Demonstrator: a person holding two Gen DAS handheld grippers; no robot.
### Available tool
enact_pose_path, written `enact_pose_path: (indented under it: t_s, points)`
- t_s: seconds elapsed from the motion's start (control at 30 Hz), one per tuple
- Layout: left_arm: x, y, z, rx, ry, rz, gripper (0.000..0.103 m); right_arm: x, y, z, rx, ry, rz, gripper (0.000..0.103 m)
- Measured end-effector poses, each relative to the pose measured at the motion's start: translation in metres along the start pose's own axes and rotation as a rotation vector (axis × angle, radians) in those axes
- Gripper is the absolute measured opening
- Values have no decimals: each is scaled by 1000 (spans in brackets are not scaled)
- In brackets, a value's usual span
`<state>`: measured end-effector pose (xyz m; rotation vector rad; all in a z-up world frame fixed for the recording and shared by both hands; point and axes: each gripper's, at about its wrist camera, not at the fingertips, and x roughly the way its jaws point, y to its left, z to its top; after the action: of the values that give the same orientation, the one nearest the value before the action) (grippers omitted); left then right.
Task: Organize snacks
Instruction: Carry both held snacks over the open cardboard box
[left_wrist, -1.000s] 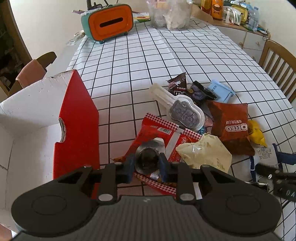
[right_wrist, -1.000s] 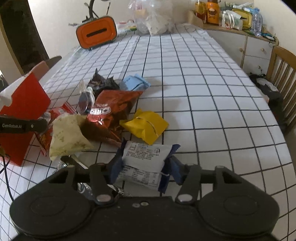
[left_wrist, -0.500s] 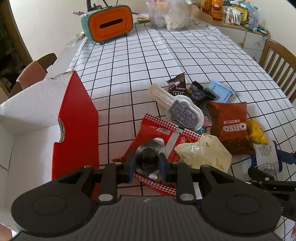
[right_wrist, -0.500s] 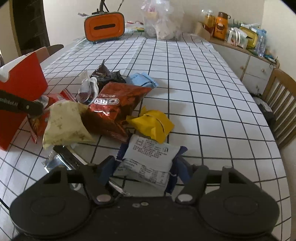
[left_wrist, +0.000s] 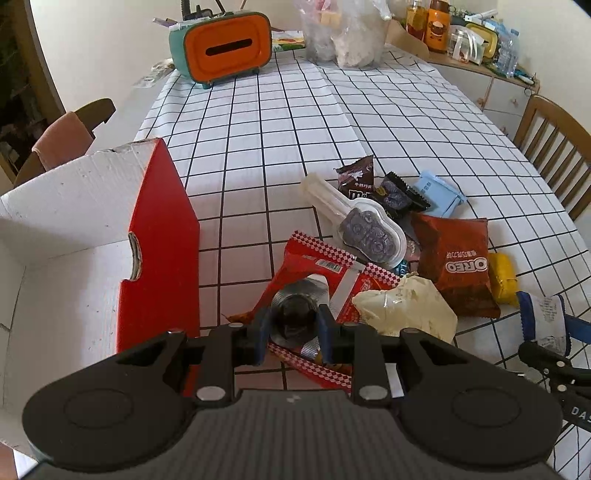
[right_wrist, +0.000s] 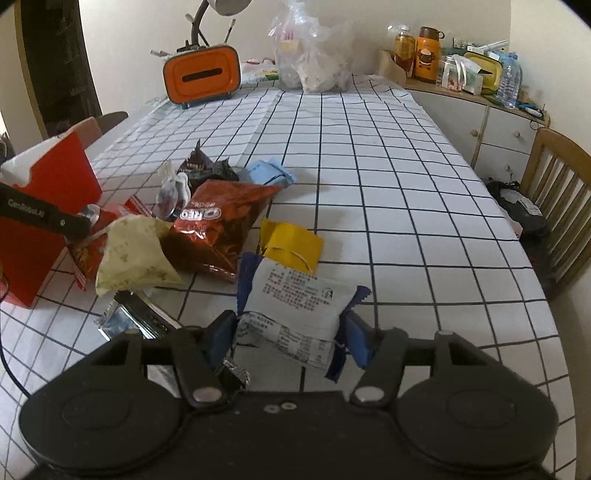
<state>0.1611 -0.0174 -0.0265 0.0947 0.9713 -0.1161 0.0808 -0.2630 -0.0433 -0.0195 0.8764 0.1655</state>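
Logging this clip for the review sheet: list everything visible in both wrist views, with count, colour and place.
Box: 1, red outside, white inside, open, left of the pile.
Oreo bag: 1, dark red, centre of pile.
Cream pouch: 1, pale yellow, near the box.
Yellow packet: 1, right of the Oreo bag.
Light blue packet: 1, far edge of pile.
Red checkered packet: 1, silver end between left jaws.
Blue-and-white packet: 1, between right jaws.
Tissue box: 1, orange and teal, far end.
Tablecloth: 1, white with black grid.
Left gripper: black, shut.
Right gripper: black, shut.
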Motion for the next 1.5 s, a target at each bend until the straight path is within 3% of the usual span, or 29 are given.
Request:
enact_pose_path:
  t_s: [0.27,0.6,1.0,1.5]
  points:
    - [-24,3,2,-2,-46,-18,26,-29,8,13,-15,-37,34,61]
    - [-67,28,9,-7,-122,7,26,-58,53,47,-108,-96,95,61]
    - [-95,102,10,-70,-169,88,26,-62,149,87,-268,-148,168,61]
    - [-91,209,-9,-170,-142,194,26,-26,263,112,-354,-105,265,61]
